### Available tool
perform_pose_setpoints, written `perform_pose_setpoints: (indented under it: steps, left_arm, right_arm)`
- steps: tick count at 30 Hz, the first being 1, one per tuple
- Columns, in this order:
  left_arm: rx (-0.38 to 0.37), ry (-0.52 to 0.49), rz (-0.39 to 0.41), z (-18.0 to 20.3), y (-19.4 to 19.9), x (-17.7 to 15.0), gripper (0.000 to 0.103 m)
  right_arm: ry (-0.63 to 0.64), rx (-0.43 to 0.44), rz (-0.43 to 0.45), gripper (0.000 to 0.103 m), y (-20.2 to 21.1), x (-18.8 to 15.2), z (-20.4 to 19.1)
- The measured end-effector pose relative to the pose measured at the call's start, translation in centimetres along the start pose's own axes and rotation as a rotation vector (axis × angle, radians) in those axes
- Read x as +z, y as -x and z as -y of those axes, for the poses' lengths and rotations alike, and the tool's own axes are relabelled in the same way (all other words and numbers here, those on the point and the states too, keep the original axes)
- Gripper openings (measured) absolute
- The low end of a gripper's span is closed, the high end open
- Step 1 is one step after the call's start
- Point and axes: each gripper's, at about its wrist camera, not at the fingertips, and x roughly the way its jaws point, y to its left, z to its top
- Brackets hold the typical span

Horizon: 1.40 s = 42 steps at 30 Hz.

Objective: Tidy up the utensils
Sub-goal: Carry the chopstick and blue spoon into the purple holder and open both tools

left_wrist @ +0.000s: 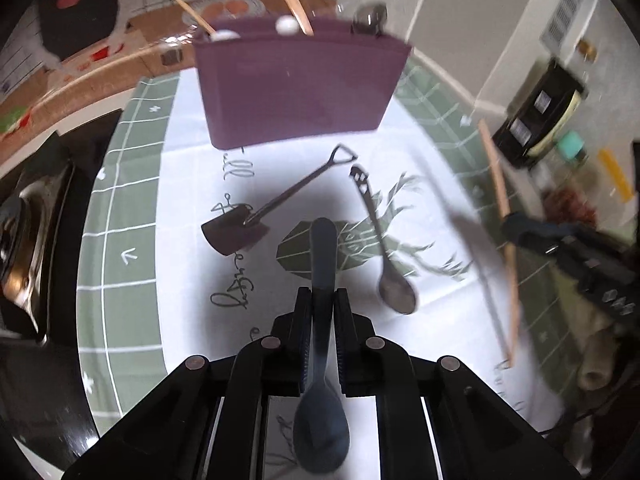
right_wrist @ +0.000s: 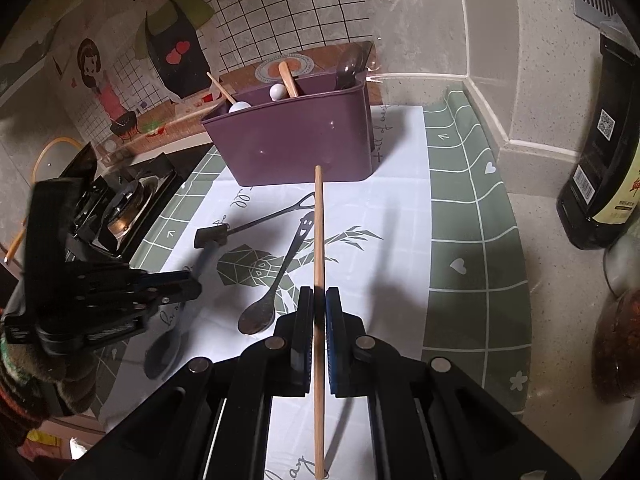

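Note:
A purple utensil holder (left_wrist: 296, 80) stands at the back of the mat and shows in the right wrist view (right_wrist: 296, 140) too; several utensils stick out of it. My left gripper (left_wrist: 322, 292) is shut on a dark blue spoon (left_wrist: 323, 264), handle pointing at the holder, held above the mat. My right gripper (right_wrist: 319, 292) is shut on a wooden chopstick (right_wrist: 319, 240), also seen in the left wrist view (left_wrist: 500, 208). On the mat lie a shovel-shaped spoon (left_wrist: 256, 216) (right_wrist: 256, 224) and a metal spoon (left_wrist: 384, 256) (right_wrist: 276, 284).
A green and white mat (right_wrist: 460, 220) covers the counter. A gas stove (right_wrist: 120, 208) is at the left. A dark sauce bottle (right_wrist: 604, 152) and a jar (right_wrist: 620, 340) stand at the right by the wall corner. The left gripper shows in the right wrist view (right_wrist: 188, 286).

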Motion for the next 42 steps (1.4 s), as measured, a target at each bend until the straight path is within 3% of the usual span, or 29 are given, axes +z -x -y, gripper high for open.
perform_pose_setpoints:
  steps: [6,13,17,21,26,32,42]
  left_arm:
    - [-0.027,0.053,0.123,-0.1,4.1,0.1,0.011]
    - [-0.011,0.083,0.206,-0.5,6.3,1.6,0.011]
    - [-0.01,0.035,0.366,0.2,11.9,5.2,0.011]
    - [-0.029,-0.022,0.562,1.3,18.8,11.0,0.011]
    - [-0.008,-0.041,0.69,1.2,20.8,16.5,0.011]
    - [-0.037,0.032,0.65,-1.5,16.6,20.5,0.011]
    - [-0.042,0.06,0.538,-3.4,9.6,20.8,0.011]
  right_arm:
    - [0.007,0.013,0.016,0.006,0.2,0.2,-0.7]
    - [0.012,0.025,0.044,0.006,0.4,1.1,-1.5]
    - [0.063,0.015,0.179,0.006,4.9,4.9,-2.6]
    - [0.164,-0.037,0.397,0.006,12.1,11.1,-4.9]
    - [0.199,-0.048,0.546,0.005,16.2,18.1,-6.2]
    - [0.132,-0.009,0.496,0.005,12.4,21.6,-4.8]
    - [0.098,0.008,0.395,0.005,6.0,21.8,-3.1]
